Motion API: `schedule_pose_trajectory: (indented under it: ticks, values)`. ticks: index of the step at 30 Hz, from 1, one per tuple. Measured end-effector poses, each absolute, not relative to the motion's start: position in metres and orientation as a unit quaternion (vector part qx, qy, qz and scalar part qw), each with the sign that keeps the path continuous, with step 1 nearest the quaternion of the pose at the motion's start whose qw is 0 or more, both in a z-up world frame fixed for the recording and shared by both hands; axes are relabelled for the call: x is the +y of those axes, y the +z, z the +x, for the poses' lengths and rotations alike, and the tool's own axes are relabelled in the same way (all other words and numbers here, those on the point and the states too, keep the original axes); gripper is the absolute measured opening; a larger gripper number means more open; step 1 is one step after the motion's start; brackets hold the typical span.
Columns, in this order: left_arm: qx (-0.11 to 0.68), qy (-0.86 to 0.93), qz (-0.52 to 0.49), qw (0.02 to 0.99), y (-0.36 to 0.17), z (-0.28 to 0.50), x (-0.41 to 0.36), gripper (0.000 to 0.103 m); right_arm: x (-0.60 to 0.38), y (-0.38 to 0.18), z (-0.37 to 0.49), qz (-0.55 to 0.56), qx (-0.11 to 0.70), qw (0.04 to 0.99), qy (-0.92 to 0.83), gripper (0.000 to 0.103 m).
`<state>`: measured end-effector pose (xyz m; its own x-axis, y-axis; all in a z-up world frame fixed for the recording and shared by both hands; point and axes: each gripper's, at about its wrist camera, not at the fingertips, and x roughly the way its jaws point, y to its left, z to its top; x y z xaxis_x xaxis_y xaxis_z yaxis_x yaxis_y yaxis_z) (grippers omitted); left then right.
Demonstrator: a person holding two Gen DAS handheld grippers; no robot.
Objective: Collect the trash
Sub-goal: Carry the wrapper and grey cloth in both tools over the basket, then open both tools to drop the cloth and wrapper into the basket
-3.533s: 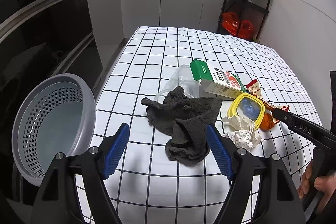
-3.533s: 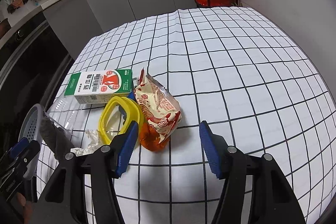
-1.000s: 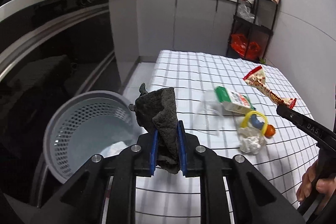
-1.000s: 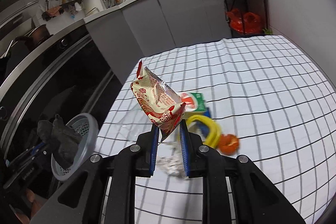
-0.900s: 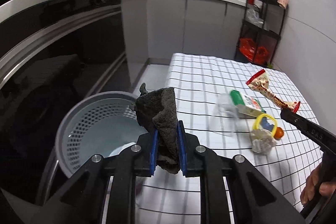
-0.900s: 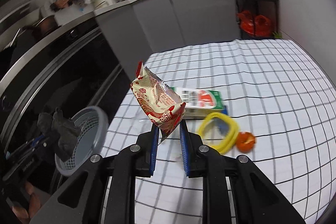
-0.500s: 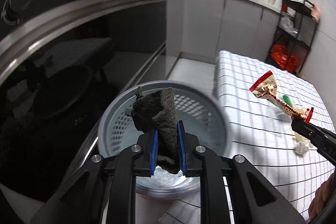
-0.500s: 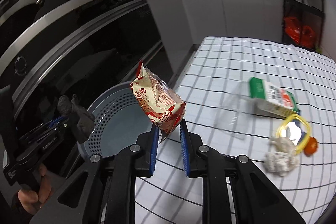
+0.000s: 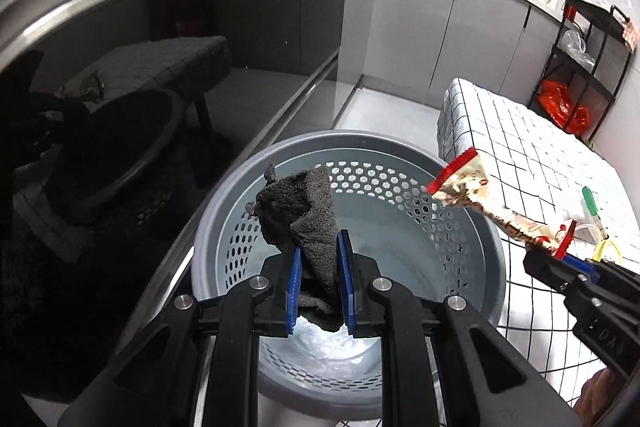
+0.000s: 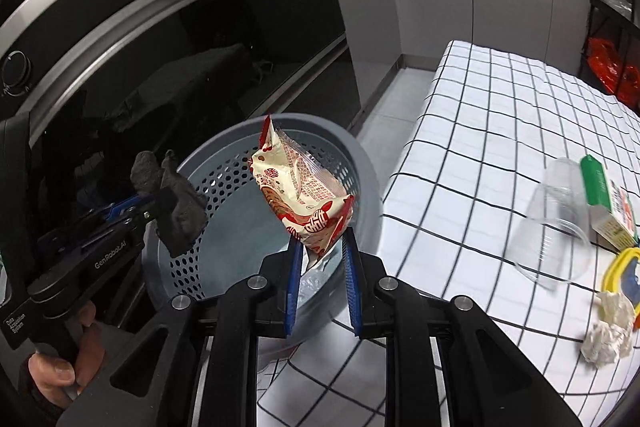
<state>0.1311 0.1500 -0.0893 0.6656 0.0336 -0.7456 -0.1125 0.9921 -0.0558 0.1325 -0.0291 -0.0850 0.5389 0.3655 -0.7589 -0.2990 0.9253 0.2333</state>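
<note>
My left gripper [image 9: 318, 259] is shut on a dark grey rag [image 9: 304, 211] and holds it above the grey perforated basket [image 9: 400, 187]. My right gripper [image 10: 320, 251] is shut on a red and cream snack wrapper [image 10: 300, 191] and holds it over the basket's [image 10: 348, 155] near rim. The wrapper also shows in the left wrist view [image 9: 480, 199], over the basket's right edge. The left gripper with the rag [image 10: 176, 203] shows at the left of the right wrist view.
The checked tablecloth [image 10: 500, 131] still carries a clear plastic cup [image 10: 556, 219], a green and white carton [image 10: 604, 195], a yellow ring [image 10: 620, 267] and crumpled white paper [image 10: 608, 331]. A dark oven front [image 9: 120, 67] stands on the left. A black shelf rack [image 9: 588, 51] is far right.
Both grippers have swung left from the table to above the basket, carrying the rag and the wrapper. The basket now fills the middle of both views.
</note>
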Motion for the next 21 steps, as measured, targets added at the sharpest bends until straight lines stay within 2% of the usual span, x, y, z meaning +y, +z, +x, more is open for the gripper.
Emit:
schedule_pose_trajectory:
  ticks: [14,16,17,19,21]
  values:
    - [0.422,0.048,-0.060,0.903,-0.101,0.136,0.161,0.019,-0.007,-0.101,0.147,0.015,0.456,0.867,0.201,0.020]
    - [0.418,0.051,-0.060,0.905,-0.099,0.134,0.163,0.025,-0.009,-0.102,0.149,0.016,0.454,0.868,0.201,0.020]
    - [0.417,0.051,-0.061,0.905,-0.099,0.133,0.164,0.028,-0.010,-0.102,0.149,0.018,0.453,0.868,0.201,0.022]
    - [0.415,0.052,-0.063,0.906,-0.098,0.132,0.165,0.037,-0.012,-0.099,0.148,0.021,0.449,0.870,0.202,0.036]
    - [0.415,0.054,-0.065,0.906,-0.098,0.131,0.166,0.044,-0.014,-0.097,0.147,0.020,0.443,0.874,0.200,0.043]
